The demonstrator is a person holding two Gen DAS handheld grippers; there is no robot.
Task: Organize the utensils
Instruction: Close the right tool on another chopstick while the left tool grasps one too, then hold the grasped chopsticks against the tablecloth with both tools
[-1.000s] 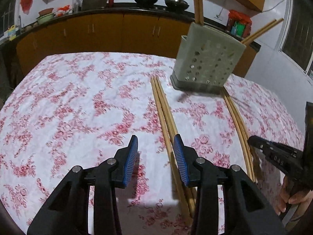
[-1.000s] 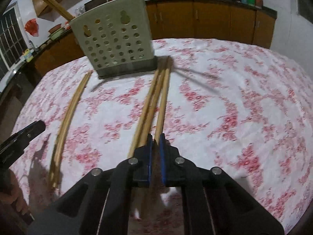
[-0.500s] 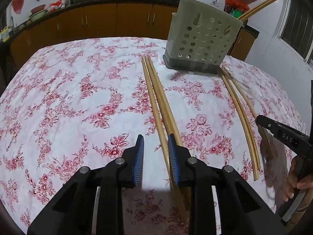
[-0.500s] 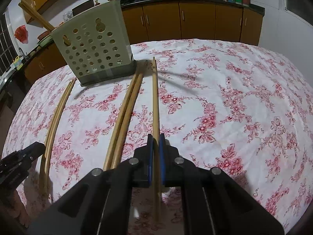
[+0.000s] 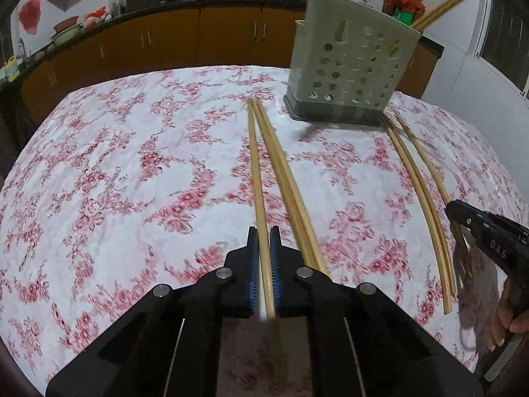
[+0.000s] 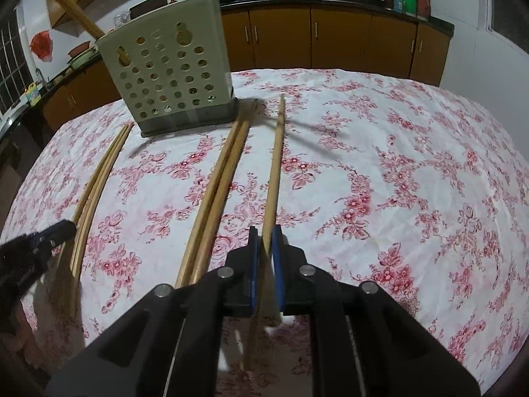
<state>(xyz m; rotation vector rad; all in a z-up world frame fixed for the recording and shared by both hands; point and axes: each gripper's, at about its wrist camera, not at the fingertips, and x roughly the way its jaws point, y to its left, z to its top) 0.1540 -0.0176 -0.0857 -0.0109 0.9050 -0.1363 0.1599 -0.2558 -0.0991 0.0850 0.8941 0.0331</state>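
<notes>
In the left wrist view my left gripper point(image 5: 263, 233) has its jaws closing tight, and the blue pads press the near end of one wooden chopstick point(image 5: 256, 172). Two more chopsticks point(image 5: 287, 178) lie just right of it. A perforated pale green utensil holder point(image 5: 350, 66) stands beyond with chopsticks sticking out. In the right wrist view my right gripper point(image 6: 264, 231) is shut on another chopstick point(image 6: 276, 158), which points toward the holder point(image 6: 168, 76). A pair of chopsticks point(image 6: 228, 165) lies to its left.
The table wears a white cloth with red flowers point(image 5: 132, 165). More loose chopsticks point(image 5: 416, 182) lie right of the holder, near the right gripper point(image 5: 463, 215) and a hand point(image 5: 509, 317). Brown kitchen cabinets point(image 5: 198, 36) and a counter with pans run behind the table.
My left gripper went from open to shut around the leftmost chopstick of its group. The right gripper kept its grip, and its chopstick swung right, away from the other two.
</notes>
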